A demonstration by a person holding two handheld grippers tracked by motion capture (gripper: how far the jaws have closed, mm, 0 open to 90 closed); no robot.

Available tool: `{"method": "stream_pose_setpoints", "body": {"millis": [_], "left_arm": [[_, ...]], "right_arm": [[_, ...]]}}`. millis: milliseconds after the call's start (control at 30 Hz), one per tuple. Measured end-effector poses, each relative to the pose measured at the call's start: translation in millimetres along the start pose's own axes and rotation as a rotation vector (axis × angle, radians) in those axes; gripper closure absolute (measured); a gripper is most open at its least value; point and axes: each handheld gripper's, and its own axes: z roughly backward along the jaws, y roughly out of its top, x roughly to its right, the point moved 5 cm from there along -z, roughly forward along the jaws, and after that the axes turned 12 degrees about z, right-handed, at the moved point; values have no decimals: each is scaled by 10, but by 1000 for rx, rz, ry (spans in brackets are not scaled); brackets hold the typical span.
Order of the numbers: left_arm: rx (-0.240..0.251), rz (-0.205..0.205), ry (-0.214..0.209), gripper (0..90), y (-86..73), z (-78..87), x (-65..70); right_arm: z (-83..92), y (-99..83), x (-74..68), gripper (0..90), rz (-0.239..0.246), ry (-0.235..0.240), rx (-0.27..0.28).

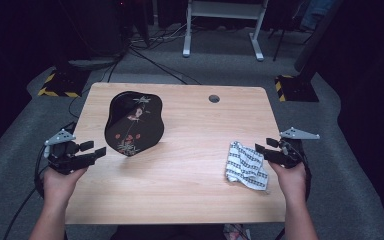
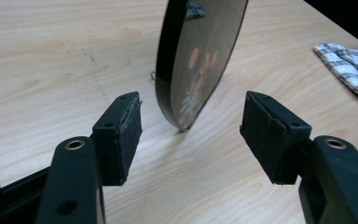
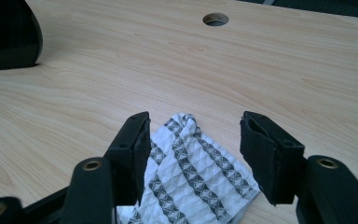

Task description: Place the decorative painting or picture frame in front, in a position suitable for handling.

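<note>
A black lacquered box (image 1: 134,123) with red flowers and a bird painted on its lid stands on the left half of the wooden table (image 1: 195,130). My left gripper (image 1: 93,149) hovers open just left of it; in the left gripper view the box (image 2: 196,56) rises beyond the gap between the jaws. A folded white cloth with a dark pattern (image 1: 247,165) lies at the right. My right gripper (image 1: 261,149) is open beside the cloth's right edge, and the cloth (image 3: 191,172) lies below and ahead of its jaws, untouched.
A round cable hole (image 1: 214,98) sits near the table's far edge. Beyond the table are a white desk frame (image 1: 223,30) and yellow-black striped floor plates (image 1: 60,85). Cables trail on the grey carpet.
</note>
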Motion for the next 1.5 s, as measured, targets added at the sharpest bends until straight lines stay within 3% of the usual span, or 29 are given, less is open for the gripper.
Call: {"method": "stream_pose_setpoints", "body": {"millis": [200, 533, 700, 800, 900, 1033, 1133, 1233, 1400, 1500], "left_arm": [[62, -21, 33, 375, 40, 49, -14], [84, -7, 36, 357, 108, 89, -36], [98, -26, 57, 398, 140, 67, -29], [112, -68, 53, 399, 168, 25, -34], [108, -57, 52, 401, 192, -43, -64], [76, -7, 8, 328, 232, -184, -109], [49, -7, -25, 245, 241, -307, -93], [41, 7, -9, 157, 256, -402, -84], [36, 10, -54, 165, 276, -537, -52], [17, 6, -74, 245, 265, -629, -47]], "right_arm": [[48, -5, 23, 421, -12, 2, 22], [28, -6, -53, 411, 5, 3, 14], [29, -27, -105, 407, 15, 2, 5], [26, -50, -123, 403, 12, 3, 0], [22, -86, -160, 403, 9, 7, -9], [13, -115, -223, 403, 19, 8, -22], [17, -151, -250, 402, 25, 4, -36], [37, -197, -255, 403, 19, -2, -44], [80, -271, -256, 402, 13, -11, -57], [99, -306, -257, 403, 9, -14, -61]]}}
